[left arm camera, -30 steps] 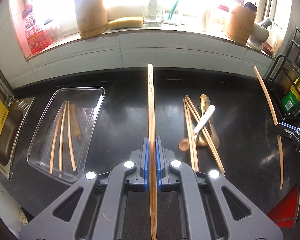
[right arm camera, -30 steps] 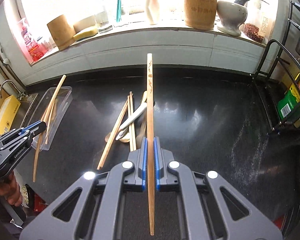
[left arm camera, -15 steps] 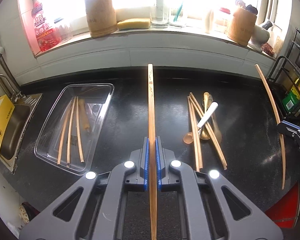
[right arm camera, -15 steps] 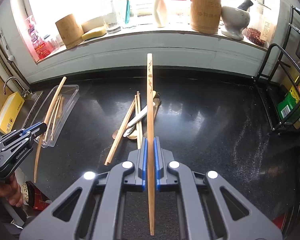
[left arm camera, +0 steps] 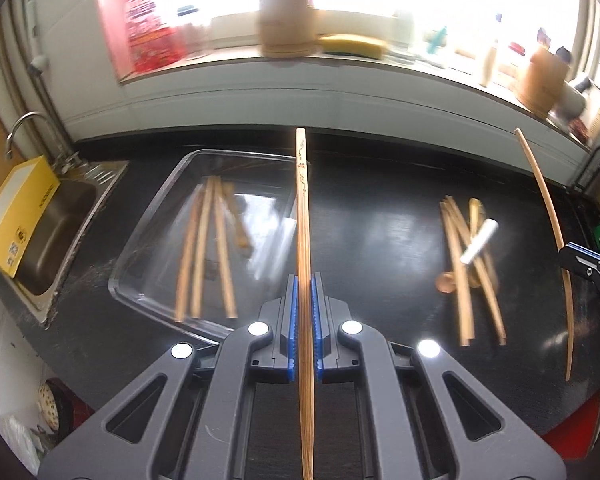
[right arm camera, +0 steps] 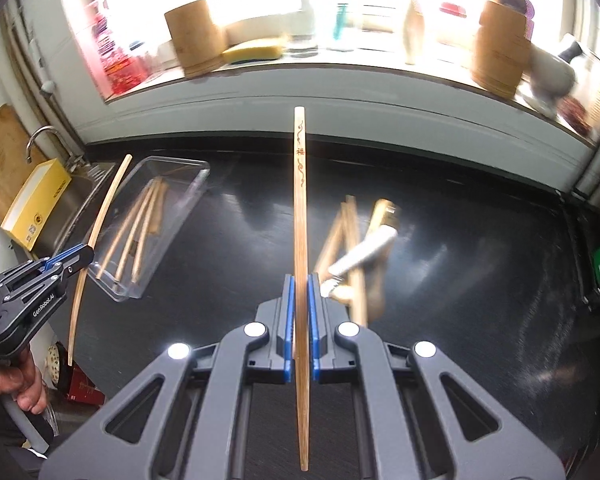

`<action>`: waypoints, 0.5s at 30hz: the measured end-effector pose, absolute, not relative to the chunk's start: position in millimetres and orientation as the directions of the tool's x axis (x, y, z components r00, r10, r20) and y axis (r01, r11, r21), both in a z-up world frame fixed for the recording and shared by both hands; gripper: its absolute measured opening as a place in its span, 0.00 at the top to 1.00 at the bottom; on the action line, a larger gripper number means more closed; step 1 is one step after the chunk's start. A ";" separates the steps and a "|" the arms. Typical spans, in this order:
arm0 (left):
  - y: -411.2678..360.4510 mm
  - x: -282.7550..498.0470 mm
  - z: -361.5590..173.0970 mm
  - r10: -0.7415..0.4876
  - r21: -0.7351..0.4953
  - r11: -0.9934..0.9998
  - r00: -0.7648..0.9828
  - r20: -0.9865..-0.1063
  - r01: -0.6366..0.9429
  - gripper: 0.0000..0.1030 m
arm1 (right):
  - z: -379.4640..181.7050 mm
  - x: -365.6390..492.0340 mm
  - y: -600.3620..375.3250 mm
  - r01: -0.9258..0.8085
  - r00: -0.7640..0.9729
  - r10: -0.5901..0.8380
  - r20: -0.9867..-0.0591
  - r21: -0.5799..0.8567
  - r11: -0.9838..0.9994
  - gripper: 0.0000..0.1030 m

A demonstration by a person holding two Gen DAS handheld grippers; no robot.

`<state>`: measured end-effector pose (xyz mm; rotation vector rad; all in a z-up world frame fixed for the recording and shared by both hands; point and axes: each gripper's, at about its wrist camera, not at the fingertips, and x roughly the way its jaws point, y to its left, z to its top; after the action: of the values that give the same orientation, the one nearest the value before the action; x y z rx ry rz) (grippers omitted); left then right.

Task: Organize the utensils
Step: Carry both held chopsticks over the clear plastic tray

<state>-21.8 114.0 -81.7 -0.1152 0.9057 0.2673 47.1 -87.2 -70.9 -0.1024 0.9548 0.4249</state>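
My left gripper (left arm camera: 303,280) is shut on a long wooden chopstick (left arm camera: 302,216) that sticks out ahead, its tip above the right rim of the clear plastic tray (left arm camera: 140,248). Several chopsticks (left arm camera: 204,248) lie in that tray. My right gripper (right arm camera: 299,280) is shut on a second chopstick (right arm camera: 300,200) with red markings. It shows at the right edge of the left wrist view as the right gripper (left arm camera: 580,258). A pile of chopsticks and spoons (left arm camera: 468,264) lies on the black counter, with a white-handled spoon (right arm camera: 360,258) across it.
A steel sink (left arm camera: 56,240) with a yellow box (left arm camera: 18,220) on its rim sits left of the tray. The windowsill holds wooden holders (right arm camera: 196,36), a sponge (right arm camera: 252,52) and bottles. A wire rack (right arm camera: 596,184) stands at the right. A hand (right arm camera: 16,384) holds the left tool.
Both grippers have swung left across the counter with their chopsticks. In the left view the tray has come toward the middle and the pile has slid right.
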 end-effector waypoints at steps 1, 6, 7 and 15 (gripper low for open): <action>122.9 -23.4 -81.7 0.188 0.015 0.957 0.584 -0.789 -0.289 0.94 | -71.4 48.3 -74.7 -0.411 0.497 0.317 -0.808 0.102 0.906 0.93; 173.7 -31.2 -82.9 0.235 0.021 0.933 0.563 -0.792 -0.359 0.94 | -71.5 50.9 -16.1 -0.477 0.477 0.360 -0.802 0.108 0.872 0.93; 182.3 -32.5 -82.9 0.241 0.021 0.929 0.560 -0.793 -0.370 0.94 | -71.2 51.6 -1.8 -0.493 0.472 0.369 -0.801 0.107 0.863 0.93; 249.2 -44.4 -84.3 0.281 0.020 0.894 0.527 -0.802 -0.448 0.94 | -72.1 56.1 84.9 -0.584 0.417 0.424 -0.804 0.121 0.803 0.93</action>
<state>-44.4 249.2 -84.3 -0.1980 0.9183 0.4391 56.1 84.9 -72.1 -0.1880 0.9486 0.6370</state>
